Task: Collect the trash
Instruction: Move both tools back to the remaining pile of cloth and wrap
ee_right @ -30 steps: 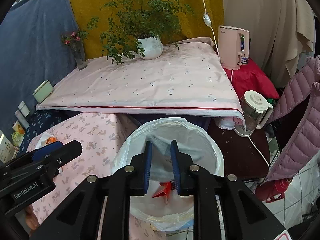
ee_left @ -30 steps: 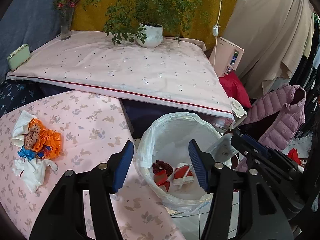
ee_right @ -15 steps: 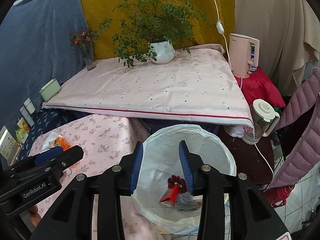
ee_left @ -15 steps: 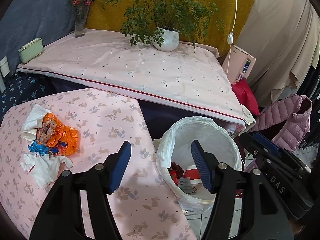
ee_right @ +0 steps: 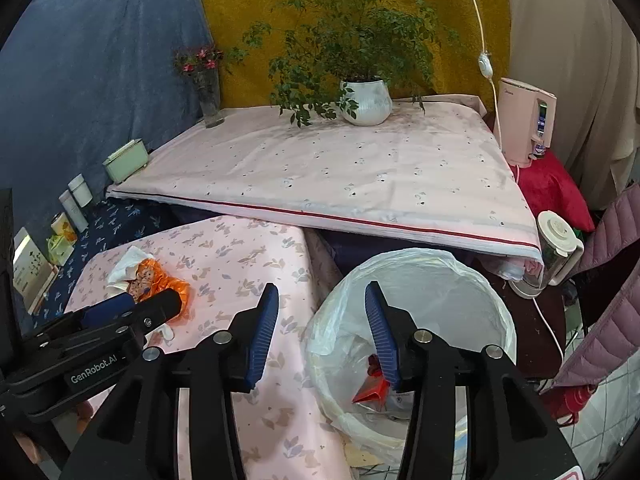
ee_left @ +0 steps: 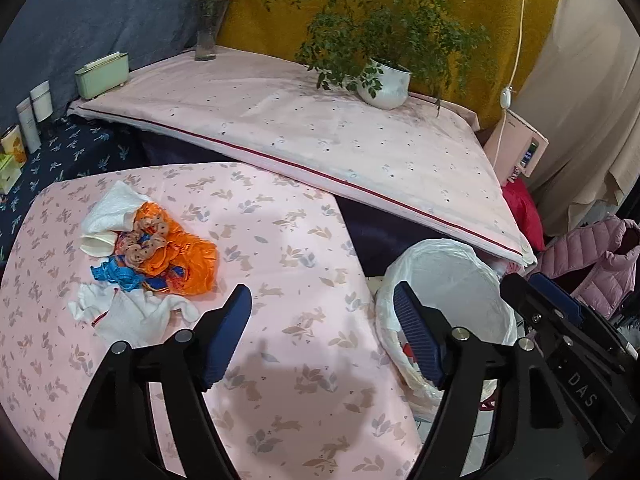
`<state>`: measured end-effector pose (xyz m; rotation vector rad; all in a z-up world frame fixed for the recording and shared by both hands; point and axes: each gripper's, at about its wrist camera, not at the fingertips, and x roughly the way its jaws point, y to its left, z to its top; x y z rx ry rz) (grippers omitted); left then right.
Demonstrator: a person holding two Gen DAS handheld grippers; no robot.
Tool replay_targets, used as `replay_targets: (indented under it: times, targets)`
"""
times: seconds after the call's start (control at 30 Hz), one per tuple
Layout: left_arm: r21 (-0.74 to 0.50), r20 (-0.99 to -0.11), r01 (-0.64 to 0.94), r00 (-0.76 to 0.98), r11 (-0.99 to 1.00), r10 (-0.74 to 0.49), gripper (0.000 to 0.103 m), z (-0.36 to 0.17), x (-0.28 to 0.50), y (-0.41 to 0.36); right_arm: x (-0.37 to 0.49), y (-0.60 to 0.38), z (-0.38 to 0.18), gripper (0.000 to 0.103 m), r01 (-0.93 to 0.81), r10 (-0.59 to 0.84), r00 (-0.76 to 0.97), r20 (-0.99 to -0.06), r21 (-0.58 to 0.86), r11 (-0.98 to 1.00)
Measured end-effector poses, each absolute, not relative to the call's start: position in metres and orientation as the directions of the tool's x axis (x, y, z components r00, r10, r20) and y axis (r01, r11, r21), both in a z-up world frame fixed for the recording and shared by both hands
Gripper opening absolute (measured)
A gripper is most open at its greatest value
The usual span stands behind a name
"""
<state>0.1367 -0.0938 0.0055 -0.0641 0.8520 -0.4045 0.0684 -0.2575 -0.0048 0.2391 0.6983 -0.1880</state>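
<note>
Opening with nothing between their jaws, the left gripper (ee_left: 322, 334) and right gripper (ee_right: 322, 328) are both free — the trash pile (ee_left: 152, 256) lies at ten o'clock on the table (ee_left: 280, 360), and the bin (ee_right: 412, 344) stands at its right edge for short drops.

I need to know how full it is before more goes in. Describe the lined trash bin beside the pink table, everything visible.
The round trash bin lined with a thin, crinkled white plastic bag stands upright on the floor, close against the edge of the table with the pink rabbit-print cloth. The bag folds out over the rim. Its mouth is open and mostly empty: only some red scraps and pale paper lie at the bottom. Nothing visibly grips it.
</note>
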Motion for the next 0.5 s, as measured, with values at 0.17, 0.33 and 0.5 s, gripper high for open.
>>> replay_targets:
  times: [0.17,0.33,0.5]
  targets:
    - [-0.21,-0.729,0.247,0.605,0.946,-0.32,0.079,-0.005,0.144,-0.057,0.076,-0.232,-0.008,0.046,0.208,-0.054,0.75,-0.659,0.158,0.965]
    - [-0.211,-0.748,0.171,0.606,0.962,-0.271,0.08,-0.021,0.151,-0.019,0.087,-0.201,-0.016,0.046,0.16,-0.013,0.739,-0.674,0.156,0.975]
    - [-0.19,-0.763,0.099,0.611,0.977,-0.211,0.081,-0.038,0.155,0.023,0.099,-0.166,-0.027,0.046,0.102,0.037,0.722,-0.691,0.158,0.982]
